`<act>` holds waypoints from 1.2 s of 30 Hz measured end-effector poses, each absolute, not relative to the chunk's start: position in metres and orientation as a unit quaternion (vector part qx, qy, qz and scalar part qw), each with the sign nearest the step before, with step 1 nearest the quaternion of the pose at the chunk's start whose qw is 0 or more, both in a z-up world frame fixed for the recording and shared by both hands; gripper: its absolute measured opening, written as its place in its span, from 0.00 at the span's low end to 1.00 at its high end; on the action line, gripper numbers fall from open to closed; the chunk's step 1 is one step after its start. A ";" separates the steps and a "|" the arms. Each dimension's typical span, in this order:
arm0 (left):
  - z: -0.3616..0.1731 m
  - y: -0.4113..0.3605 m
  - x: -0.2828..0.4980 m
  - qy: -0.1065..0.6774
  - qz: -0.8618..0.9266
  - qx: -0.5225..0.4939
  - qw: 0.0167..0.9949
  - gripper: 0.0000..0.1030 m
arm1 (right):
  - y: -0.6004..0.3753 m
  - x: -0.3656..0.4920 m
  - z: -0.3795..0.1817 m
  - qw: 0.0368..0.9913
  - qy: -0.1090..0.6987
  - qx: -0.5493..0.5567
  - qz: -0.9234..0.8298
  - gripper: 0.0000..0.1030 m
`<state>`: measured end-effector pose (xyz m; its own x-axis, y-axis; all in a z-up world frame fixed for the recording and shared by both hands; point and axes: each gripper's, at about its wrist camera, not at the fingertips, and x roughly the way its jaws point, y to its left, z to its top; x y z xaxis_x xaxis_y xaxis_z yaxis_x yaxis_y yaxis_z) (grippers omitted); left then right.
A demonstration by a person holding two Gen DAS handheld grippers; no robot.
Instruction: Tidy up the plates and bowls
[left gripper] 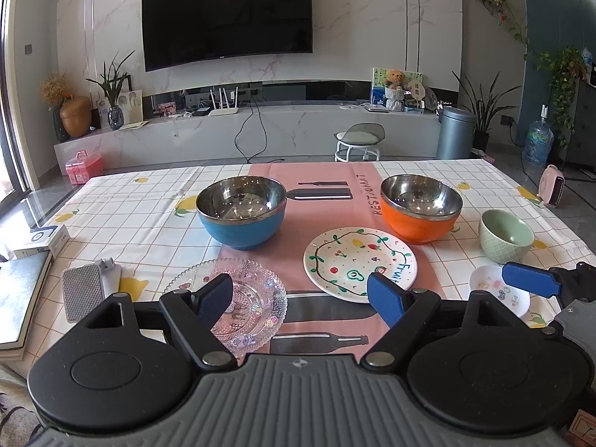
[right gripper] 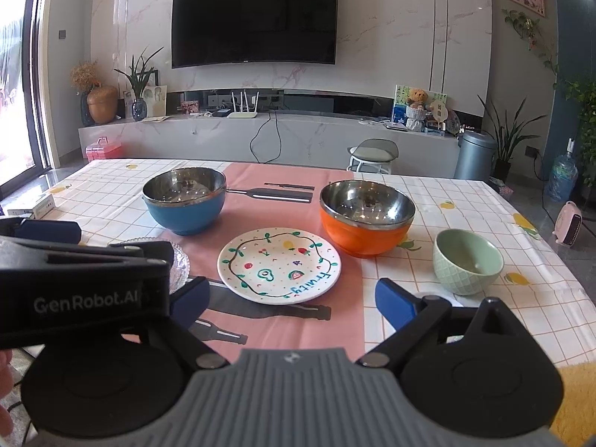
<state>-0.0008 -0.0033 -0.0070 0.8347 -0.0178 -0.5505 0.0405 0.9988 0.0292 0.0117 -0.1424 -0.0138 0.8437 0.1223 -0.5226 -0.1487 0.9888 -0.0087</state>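
The left gripper (left gripper: 300,292) was spread wide at the lower centre of the left wrist frame, holding nothing; its blue pads (left gripper: 214,300) hung above the near part of the table (left gripper: 149,201). The right gripper (right gripper: 292,301) was likewise spread wide and held nothing, at the lower centre of the right wrist frame. One of its blue fingers also showed at the right edge of the left wrist frame, over the small white dish (left gripper: 488,283).

Dishware positions, left wrist frame:
- Blue bowl (left gripper: 241,212), steel-lined, upright, centre left, on the pink runner (left gripper: 324,175).
- Orange bowl (left gripper: 421,208), steel-lined, upright, centre right, at the runner's right border.
- Painted fruit plate (left gripper: 354,260), flat, centre, between and in front of the two bowls, just beside the orange bowl.
- Clear glass plate (left gripper: 253,298), flat, lower left of centre, partly hidden by the left pad.
- Green bowl (left gripper: 504,236), upright, right side, on the checked cloth.
- Small white dish, lower right, in front of the green bowl.

In the right wrist frame the left gripper's black body filled the left middle, covering most of the glass plate.
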 end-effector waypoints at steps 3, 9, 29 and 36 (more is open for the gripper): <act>-0.007 -0.004 -0.002 0.287 -0.016 0.018 0.958 0.93 | -0.143 0.011 -0.014 0.960 0.270 -0.023 0.070 0.91; -0.007 -0.004 -0.002 0.287 -0.016 0.018 0.958 0.93 | -0.143 0.012 -0.015 0.960 0.271 -0.021 0.068 0.91; -0.007 -0.003 -0.002 0.289 -0.016 0.015 0.957 0.93 | -0.145 0.012 -0.016 0.960 0.272 -0.017 0.066 0.91; -0.007 -0.002 -0.002 0.289 -0.016 0.015 0.957 0.93 | -0.145 0.012 -0.016 0.960 0.272 -0.017 0.066 0.91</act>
<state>-0.0017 -0.0022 -0.0074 0.8326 -0.0218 -0.5535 0.0389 0.9991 0.0193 0.0122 -0.1451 -0.0159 0.8432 0.1182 -0.5245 -0.1366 0.9906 0.0036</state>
